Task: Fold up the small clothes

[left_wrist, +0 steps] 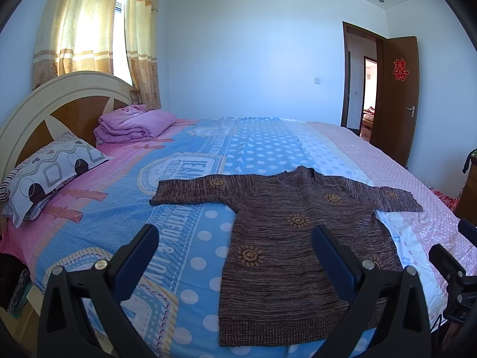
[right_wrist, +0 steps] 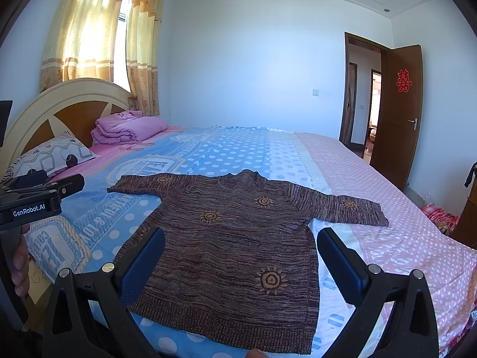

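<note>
A small brown knitted sweater (left_wrist: 283,256) with orange sun motifs lies flat on the bed, sleeves spread out to both sides, hem toward me. It also shows in the right wrist view (right_wrist: 235,244). My left gripper (left_wrist: 234,235) is open and empty, held above the near part of the bed, over the sweater's left hem side. My right gripper (right_wrist: 241,244) is open and empty, above the sweater's lower body. The left gripper's body (right_wrist: 38,194) shows at the left edge of the right wrist view.
The bed (left_wrist: 208,149) has a blue, pink and white dotted sheet. A patterned pillow (left_wrist: 50,176) and a folded pink quilt (left_wrist: 134,123) lie by the headboard (left_wrist: 59,104) at the left. An open brown door (left_wrist: 396,98) stands at the far right.
</note>
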The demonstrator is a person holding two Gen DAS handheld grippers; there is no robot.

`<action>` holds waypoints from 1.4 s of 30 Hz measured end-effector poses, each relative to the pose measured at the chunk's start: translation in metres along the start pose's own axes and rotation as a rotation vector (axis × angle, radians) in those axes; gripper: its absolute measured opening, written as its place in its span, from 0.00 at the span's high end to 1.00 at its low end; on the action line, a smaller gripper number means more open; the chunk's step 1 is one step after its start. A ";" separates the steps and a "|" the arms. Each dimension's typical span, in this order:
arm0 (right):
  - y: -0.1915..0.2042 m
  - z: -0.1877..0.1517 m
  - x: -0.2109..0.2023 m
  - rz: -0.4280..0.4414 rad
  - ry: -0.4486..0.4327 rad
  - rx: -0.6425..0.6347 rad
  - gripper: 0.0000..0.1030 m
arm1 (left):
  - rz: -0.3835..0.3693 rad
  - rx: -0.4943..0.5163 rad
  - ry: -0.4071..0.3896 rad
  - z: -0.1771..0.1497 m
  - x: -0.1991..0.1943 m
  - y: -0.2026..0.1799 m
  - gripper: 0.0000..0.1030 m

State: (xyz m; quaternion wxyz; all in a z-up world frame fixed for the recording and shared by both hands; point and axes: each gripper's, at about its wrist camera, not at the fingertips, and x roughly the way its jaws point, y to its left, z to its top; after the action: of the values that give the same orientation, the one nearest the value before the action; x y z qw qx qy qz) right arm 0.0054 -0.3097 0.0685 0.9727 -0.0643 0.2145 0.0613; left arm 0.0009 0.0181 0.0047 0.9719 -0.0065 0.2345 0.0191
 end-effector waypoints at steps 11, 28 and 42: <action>-0.010 0.001 0.023 0.023 0.007 0.013 0.01 | 0.013 0.029 0.011 0.002 0.024 -0.003 0.00; -0.095 0.017 0.124 -0.100 0.105 0.123 0.01 | 0.038 0.156 0.076 0.017 0.125 -0.033 0.00; -0.198 0.001 0.220 -0.317 0.263 0.157 0.01 | 0.069 0.241 0.138 0.033 0.223 -0.084 0.00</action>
State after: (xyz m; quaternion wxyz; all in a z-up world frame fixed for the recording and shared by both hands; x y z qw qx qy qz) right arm 0.2334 -0.4846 -0.0048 0.9357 -0.0287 0.3311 -0.1181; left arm 0.2182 -0.0574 -0.0671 0.9460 0.1171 0.3013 0.0236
